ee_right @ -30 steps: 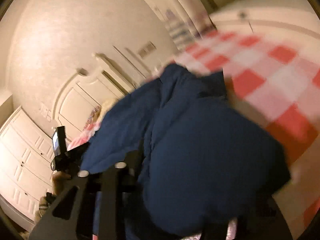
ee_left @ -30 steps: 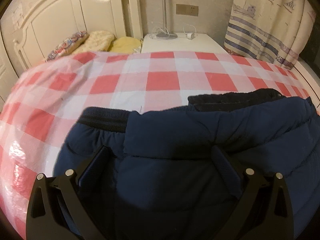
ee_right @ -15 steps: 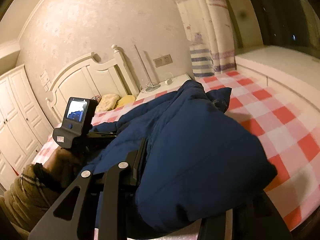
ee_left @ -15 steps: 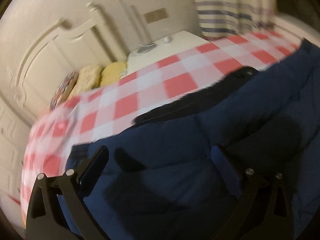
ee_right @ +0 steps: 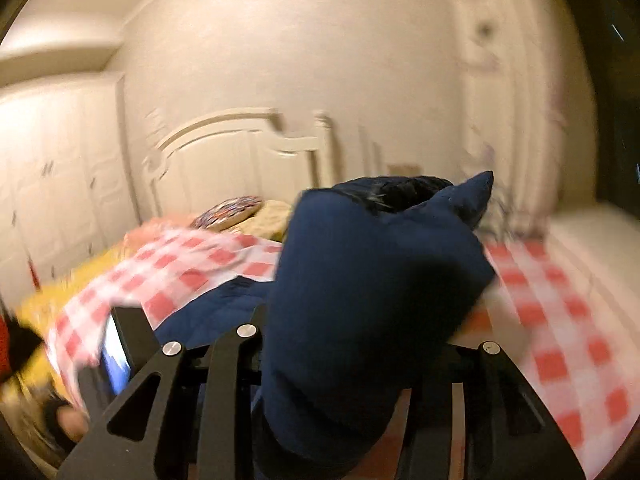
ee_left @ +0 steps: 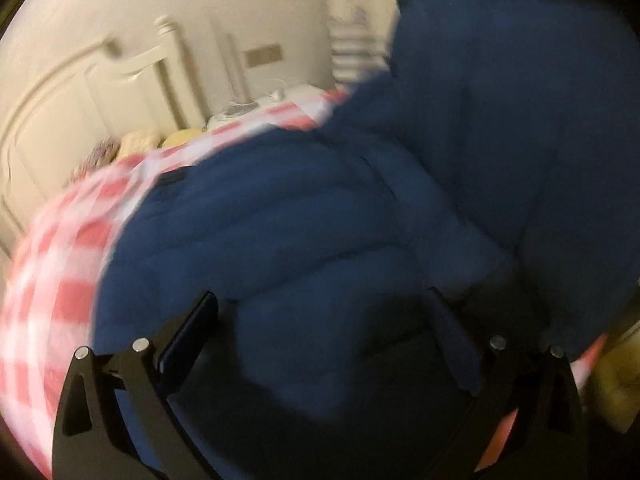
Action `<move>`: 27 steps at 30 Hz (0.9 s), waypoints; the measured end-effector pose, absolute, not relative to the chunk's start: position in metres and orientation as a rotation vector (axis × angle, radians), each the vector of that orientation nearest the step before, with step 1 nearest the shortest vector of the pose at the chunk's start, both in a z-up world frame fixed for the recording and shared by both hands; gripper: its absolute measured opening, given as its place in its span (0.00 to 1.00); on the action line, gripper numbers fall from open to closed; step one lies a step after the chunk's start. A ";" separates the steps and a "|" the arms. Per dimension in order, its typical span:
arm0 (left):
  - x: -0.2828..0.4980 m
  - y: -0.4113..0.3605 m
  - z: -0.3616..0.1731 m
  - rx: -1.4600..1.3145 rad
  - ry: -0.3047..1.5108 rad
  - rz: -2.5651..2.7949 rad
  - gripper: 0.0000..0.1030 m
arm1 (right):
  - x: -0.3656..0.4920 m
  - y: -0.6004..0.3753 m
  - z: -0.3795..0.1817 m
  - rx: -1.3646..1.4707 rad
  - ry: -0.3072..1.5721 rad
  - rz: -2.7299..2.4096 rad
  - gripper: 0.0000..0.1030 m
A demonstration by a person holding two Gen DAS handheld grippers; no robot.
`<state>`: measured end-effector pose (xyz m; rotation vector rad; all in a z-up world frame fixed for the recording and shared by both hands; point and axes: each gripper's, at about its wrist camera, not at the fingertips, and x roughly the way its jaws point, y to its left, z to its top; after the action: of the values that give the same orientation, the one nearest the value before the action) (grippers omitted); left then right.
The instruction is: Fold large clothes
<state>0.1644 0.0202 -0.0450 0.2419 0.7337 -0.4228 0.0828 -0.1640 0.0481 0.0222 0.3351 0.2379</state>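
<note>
A navy puffer jacket (ee_left: 320, 232) lies on the bed's red-and-white checked sheet (ee_left: 52, 280). One part of it is raised high at the right of the left wrist view. My left gripper (ee_left: 320, 320) hovers low over the jacket. Its fingers (ee_left: 192, 328) stand wide apart, and the padded cloth lies under and between them without being pinched. My right gripper (ee_right: 352, 352) is shut on a thick fold of the jacket (ee_right: 376, 280), which bulges up from between the jaws and hides the fingertips. The left hand's device (ee_right: 120, 344) shows at the lower left of the right wrist view. Both views are blurred.
A white headboard (ee_right: 240, 148) and several pillows (ee_right: 232, 212) stand at the far end of the bed. A white nightstand (ee_left: 256, 108) and a curtain (ee_left: 352, 56) are beside it. White wardrobes (ee_right: 52, 168) line the left wall, and a white ledge (ee_right: 592, 236) runs along the right.
My right gripper has risen and rolled upright, carrying the jacket fold up. My left gripper has swept sideways over the jacket, which now fills most of its view.
</note>
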 end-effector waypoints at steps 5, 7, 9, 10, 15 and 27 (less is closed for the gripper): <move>0.166 0.159 0.021 -0.020 0.583 -0.132 0.97 | 0.096 -0.068 0.051 -0.199 0.332 0.357 0.42; 0.162 0.208 0.039 -0.093 0.538 -0.047 0.97 | 0.101 -0.025 0.041 -0.277 0.350 0.413 0.42; 0.155 0.237 0.051 -0.117 0.509 0.015 0.97 | 0.110 0.032 0.016 -0.412 0.397 0.464 0.42; 0.153 0.251 0.059 -0.115 0.492 0.041 0.97 | 0.115 0.059 0.001 -0.469 0.432 0.484 0.42; 0.165 0.245 0.079 -0.001 0.502 -0.031 0.97 | 0.108 0.145 -0.083 -0.844 0.442 0.410 0.43; 0.301 0.056 0.029 0.395 0.773 -0.363 0.97 | 0.085 0.147 -0.099 -0.995 0.362 0.379 0.56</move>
<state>0.3010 0.0556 0.0288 0.3949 0.7733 -0.3625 0.0845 0.1465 -0.0993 -0.9949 0.3622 0.3790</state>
